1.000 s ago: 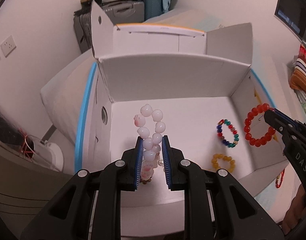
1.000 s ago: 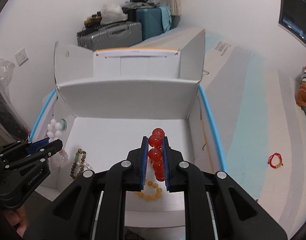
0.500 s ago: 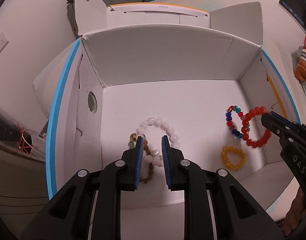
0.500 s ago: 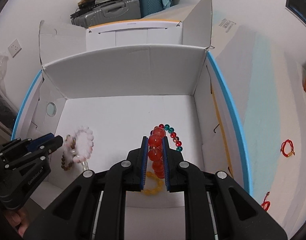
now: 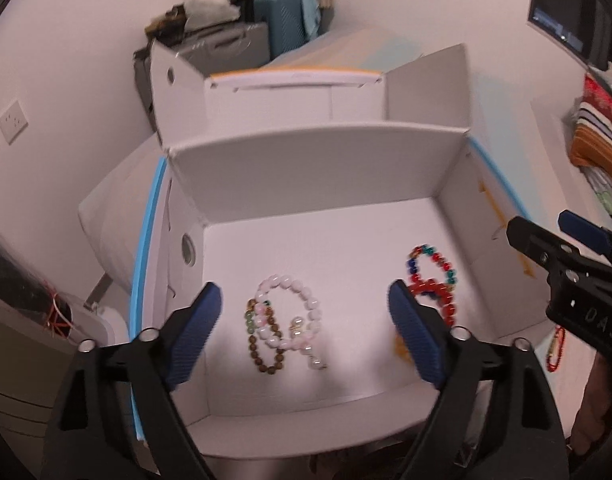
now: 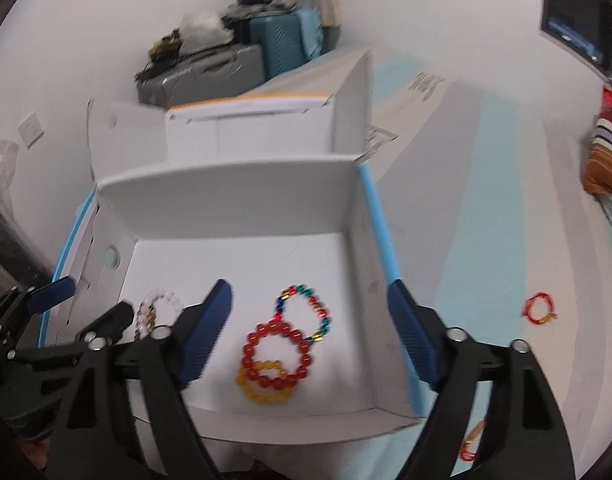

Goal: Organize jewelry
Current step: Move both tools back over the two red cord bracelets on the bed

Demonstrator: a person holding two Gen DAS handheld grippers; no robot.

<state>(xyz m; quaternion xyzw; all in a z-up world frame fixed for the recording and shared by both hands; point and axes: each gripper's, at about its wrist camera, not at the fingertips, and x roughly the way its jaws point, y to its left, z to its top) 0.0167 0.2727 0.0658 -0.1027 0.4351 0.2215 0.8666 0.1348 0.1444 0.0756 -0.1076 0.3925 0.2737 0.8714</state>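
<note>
Left hand-held gripper (image 5: 306, 336) hangs over the near half of the white cardboard box (image 5: 317, 168), fingers spread wide, nothing between them. The pale pink bead bracelet (image 5: 290, 312) lies flat on the box floor in that gap, overlapping a brown-and-green bead bracelet (image 5: 266, 340) at its left side. Right hand-held gripper (image 6: 309, 336) likewise stands spread wide and empty above the box's right half. Below it the red bead bracelet (image 6: 278, 356) lies flat, resting across a yellow bead bracelet (image 6: 262, 386) at its near edge and touching a multicoloured bead bracelet (image 6: 306, 312) at its far edge. Box walls rise on all four sides; far flaps stand upright, top open. Far half of the box floor is bare. Outside the right wall, a small red cord bracelet (image 6: 539, 308) sits well apart on the pale blue-and-white surface, another red piece (image 6: 471, 446) near the box's front corner.
</note>
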